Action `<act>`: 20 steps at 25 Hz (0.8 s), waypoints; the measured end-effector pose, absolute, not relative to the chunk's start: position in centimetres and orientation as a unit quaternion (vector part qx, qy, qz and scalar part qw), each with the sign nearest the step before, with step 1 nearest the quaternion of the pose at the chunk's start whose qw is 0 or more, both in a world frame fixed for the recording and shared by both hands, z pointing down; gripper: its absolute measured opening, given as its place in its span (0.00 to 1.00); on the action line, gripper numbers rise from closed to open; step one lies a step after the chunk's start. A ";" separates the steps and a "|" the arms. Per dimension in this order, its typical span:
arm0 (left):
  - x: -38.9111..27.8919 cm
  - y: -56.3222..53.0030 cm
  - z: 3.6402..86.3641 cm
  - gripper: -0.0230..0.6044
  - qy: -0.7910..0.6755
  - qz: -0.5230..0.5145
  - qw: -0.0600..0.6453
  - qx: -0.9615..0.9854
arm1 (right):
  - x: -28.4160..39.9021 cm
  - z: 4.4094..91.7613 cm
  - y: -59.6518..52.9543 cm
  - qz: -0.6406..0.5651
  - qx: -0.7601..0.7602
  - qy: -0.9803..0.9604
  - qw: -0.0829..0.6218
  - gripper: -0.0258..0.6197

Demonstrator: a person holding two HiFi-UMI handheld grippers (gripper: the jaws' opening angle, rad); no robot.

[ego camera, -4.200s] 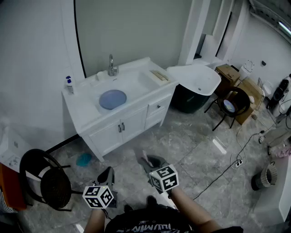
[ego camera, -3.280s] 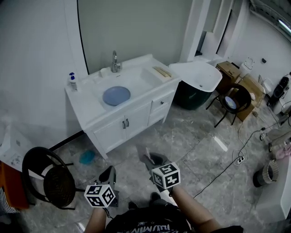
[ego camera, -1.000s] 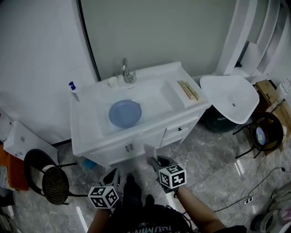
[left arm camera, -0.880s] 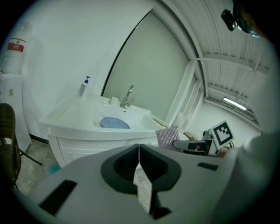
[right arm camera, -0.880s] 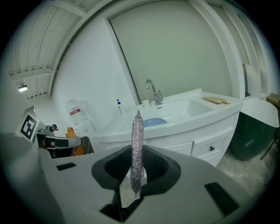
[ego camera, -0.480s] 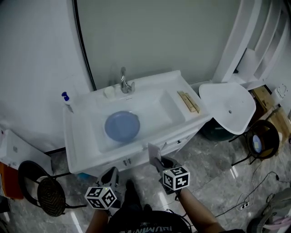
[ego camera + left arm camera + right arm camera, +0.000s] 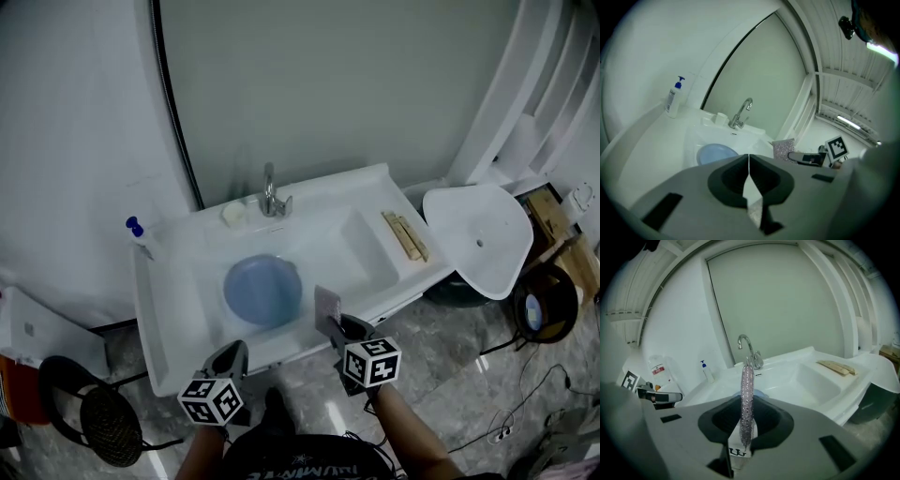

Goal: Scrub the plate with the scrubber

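Observation:
A round blue plate (image 7: 262, 291) lies flat in the white sink basin (image 7: 352, 258); the left gripper view shows this plate (image 7: 715, 153) just beyond the jaws. My right gripper (image 7: 330, 323) hovers over the basin's front edge, shut on a silvery glittering scrubber pad (image 7: 326, 305) that stands upright. In the right gripper view the scrubber (image 7: 747, 399) rises on edge between the jaws of the right gripper (image 7: 746, 427). My left gripper (image 7: 230, 361) sits at the vanity's front edge, left of the right one and near the plate. Its jaws are shut with nothing between them.
A chrome faucet (image 7: 272, 197) stands behind the basin with a small white cup (image 7: 233, 213) beside it. A soap pump bottle (image 7: 138, 234) is at the counter's left. A wooden piece (image 7: 405, 236) lies at its right. A white round basin (image 7: 478, 234) and a black chair (image 7: 94, 422) flank the vanity.
The sink has come much closer in the head view. Both grippers now reach the vanity's front edge, the right one still holding the scrubber.

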State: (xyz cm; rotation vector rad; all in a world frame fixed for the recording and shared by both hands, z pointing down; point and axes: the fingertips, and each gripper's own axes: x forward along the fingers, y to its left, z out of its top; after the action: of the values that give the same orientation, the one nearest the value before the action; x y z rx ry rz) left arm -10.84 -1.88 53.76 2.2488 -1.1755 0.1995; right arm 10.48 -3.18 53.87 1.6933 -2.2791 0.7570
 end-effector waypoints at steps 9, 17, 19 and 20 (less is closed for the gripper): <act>-11.0 -7.6 55.1 0.07 -0.411 0.086 0.310 0.853 | 10.2 54.6 -8.3 0.268 0.590 -0.754 0.113 0.16; -10.8 -11.3 57.2 0.07 -0.372 0.106 0.316 0.866 | 9.2 55.2 -11.7 0.270 0.606 -0.739 0.118 0.16; -10.6 -12.1 57.8 0.07 -0.367 0.112 0.321 0.866 | 9.2 55.1 -12.3 0.269 0.611 -0.736 0.116 0.16; -10.6 -12.3 58.1 0.07 -0.365 0.115 0.325 0.865 | 9.1 55.0 -12.4 0.269 0.612 -0.734 0.116 0.16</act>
State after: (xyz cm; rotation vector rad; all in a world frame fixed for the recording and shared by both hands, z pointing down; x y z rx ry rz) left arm -10.63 -12.35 58.12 2.2681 -0.9569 0.3021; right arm 9.13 -12.45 55.02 1.7937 -2.1507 0.7875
